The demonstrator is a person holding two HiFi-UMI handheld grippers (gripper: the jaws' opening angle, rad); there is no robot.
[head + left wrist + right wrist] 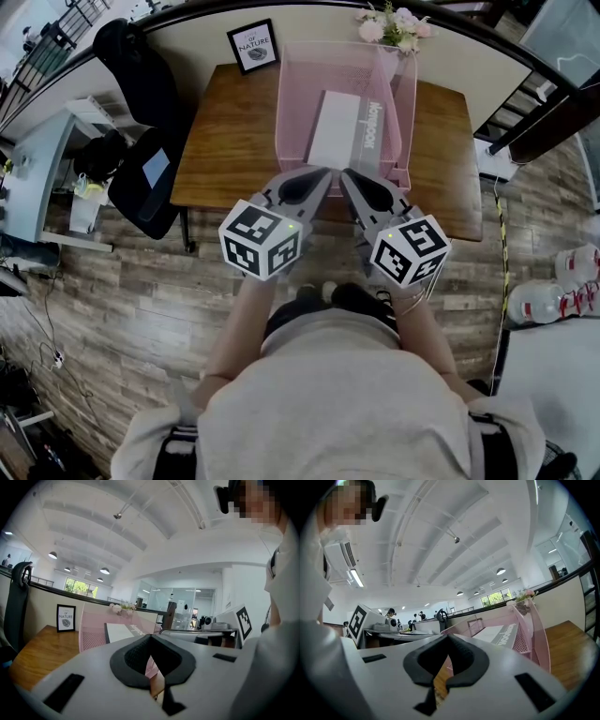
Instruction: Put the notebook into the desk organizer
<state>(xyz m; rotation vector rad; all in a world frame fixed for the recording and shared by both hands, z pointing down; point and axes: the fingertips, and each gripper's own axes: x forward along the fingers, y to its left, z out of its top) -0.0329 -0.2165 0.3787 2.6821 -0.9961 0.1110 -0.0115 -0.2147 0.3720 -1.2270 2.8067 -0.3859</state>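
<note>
A white notebook [339, 129] with a grey spine lies flat inside the pink mesh desk organizer [291, 103] on the wooden table [234, 131]. Both grippers are held side by side over the table's front edge, just short of the organizer. My left gripper [324, 173] is shut with nothing in it, and so is my right gripper [346, 175]. In the left gripper view the shut jaws [150, 637] point at the organizer [91, 630] and the notebook [121, 631]. The right gripper [449, 636] view shows the notebook [499, 633] in the organizer [534, 630] ahead to the right.
A framed print [253, 46] and a bunch of flowers [394, 26] stand at the table's back edge against a low wall. A black chair with a bag [141, 141] stands left of the table. Water bottles [553, 295] lie on the floor at the right.
</note>
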